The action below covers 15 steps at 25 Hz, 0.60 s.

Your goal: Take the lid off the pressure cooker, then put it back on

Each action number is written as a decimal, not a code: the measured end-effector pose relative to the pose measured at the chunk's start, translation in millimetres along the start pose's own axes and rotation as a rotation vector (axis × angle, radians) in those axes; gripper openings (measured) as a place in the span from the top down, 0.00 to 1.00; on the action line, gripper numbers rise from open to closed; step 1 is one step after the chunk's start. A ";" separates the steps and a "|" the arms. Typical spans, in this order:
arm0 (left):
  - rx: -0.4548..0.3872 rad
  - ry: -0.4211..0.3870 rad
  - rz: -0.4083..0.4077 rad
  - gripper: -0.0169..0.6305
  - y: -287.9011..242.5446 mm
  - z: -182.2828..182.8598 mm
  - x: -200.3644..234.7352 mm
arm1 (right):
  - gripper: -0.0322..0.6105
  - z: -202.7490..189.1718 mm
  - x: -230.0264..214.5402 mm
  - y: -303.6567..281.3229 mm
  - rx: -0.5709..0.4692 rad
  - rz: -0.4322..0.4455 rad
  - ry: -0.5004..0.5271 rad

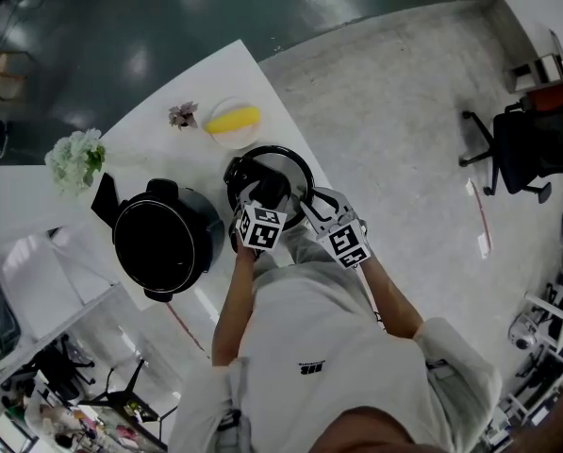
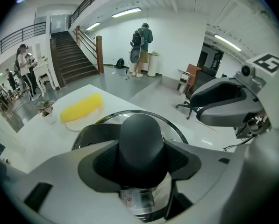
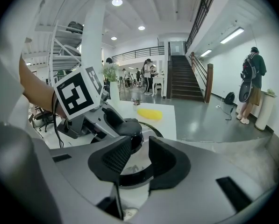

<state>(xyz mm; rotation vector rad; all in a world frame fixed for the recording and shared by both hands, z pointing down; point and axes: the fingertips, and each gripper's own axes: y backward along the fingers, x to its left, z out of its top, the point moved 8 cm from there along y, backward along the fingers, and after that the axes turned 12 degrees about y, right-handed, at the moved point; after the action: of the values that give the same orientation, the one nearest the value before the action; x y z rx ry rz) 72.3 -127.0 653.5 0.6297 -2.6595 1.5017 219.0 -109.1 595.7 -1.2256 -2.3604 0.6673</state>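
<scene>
Round glass lid [image 1: 277, 161] on the white desk [image 1: 182, 144], just right of the black pressure cooker pot [image 1: 163, 239]. The left gripper [image 2: 141, 160] has its fingers clamped on the black knob [image 2: 141, 136]. The right gripper [image 3: 138, 155], fingers apart, stands at the lid's rim farther from the pot.

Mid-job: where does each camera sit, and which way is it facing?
Head view: on the person's head, looking steeply down at table, open cooker and lid; torso and forearms show.
Left gripper view: on the left tongs, facing along jaws closed round the lid's knob.
Right gripper view: on the right tongs, facing the lid's rim between parted jaws; left forearm shows.
Shared by all: the lid.
</scene>
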 end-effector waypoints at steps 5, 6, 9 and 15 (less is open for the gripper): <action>0.015 -0.008 -0.002 0.53 0.8 0.0 0.0 | 0.76 0.9 1.0 3.2 -0.007 -0.004 0.003; 0.014 -0.008 -0.002 0.53 1.5 -0.1 -0.1 | 0.76 0.9 0.5 4.1 -0.007 -0.006 0.003; 0.011 0.002 -0.007 0.53 3.3 0.1 -0.8 | 0.76 0.2 -1.9 7.2 -0.009 -0.014 0.002; -0.008 0.005 -0.014 0.53 10.5 4.7 -5.5 | 0.76 -0.4 -5.1 13.0 -0.015 -0.024 0.004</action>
<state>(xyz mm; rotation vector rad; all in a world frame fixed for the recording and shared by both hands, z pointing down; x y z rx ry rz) 74.5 -124.3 641.3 0.6418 -2.6502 1.4863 230.3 -106.7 587.8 -1.2019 -2.3768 0.6401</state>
